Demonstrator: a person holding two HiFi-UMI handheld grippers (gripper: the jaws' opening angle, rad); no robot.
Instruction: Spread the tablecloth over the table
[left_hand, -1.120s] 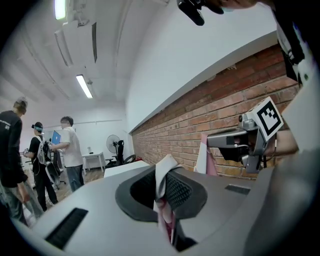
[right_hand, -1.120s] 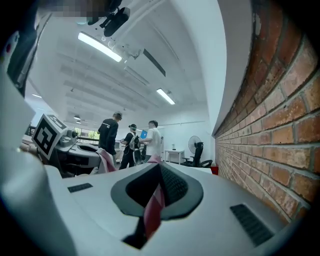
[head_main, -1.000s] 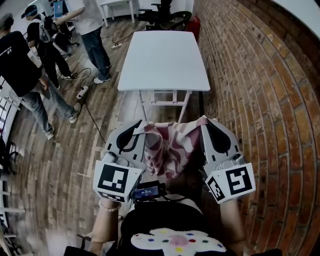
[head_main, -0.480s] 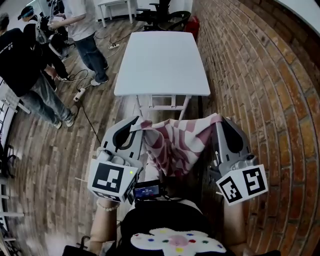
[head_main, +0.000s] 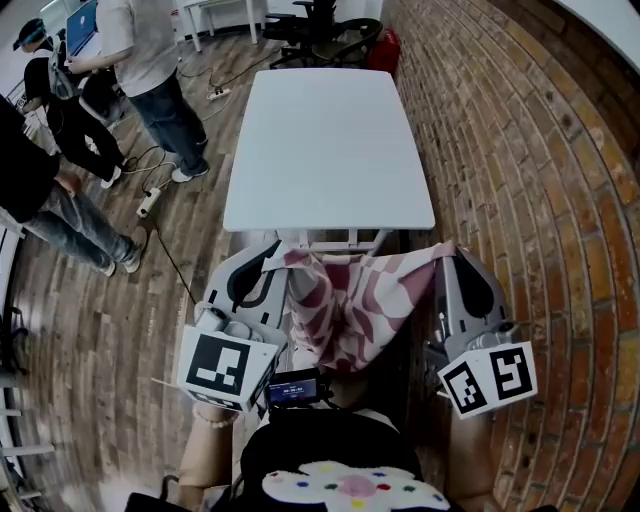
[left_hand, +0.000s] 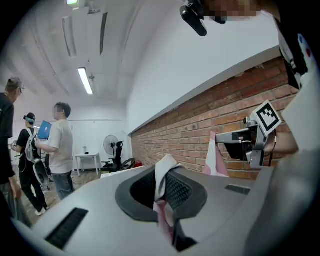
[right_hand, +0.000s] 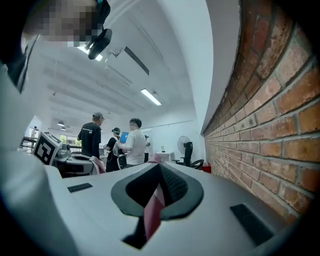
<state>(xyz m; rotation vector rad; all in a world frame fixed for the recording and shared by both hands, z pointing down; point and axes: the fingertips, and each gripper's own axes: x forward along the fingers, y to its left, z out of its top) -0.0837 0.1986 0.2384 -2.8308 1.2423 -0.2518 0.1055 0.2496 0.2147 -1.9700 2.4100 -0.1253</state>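
Holding a pink-and-white checked tablecloth (head_main: 350, 300) up in the air, just short of the near end of the white worktop (head_main: 330, 140). Pinched at one top corner in the clenched left tool (head_main: 280, 252), at the other in the clenched right tool (head_main: 447, 252). Stretched crosswise, top edge running left to right, parallel to the worktop's near end, the rest hanging down in folds. Seen as a thin strip of fabric nipped between the jaws in the left gripper view and the right gripper view. Beyond, bare worktop lying lengthwise beside a brick wall (head_main: 530, 150), with people (head_main: 140, 60) standing off to the left

Head view overlooks the table (head_main: 330, 140); gripper views share the brick wall (left_hand: 200, 130).
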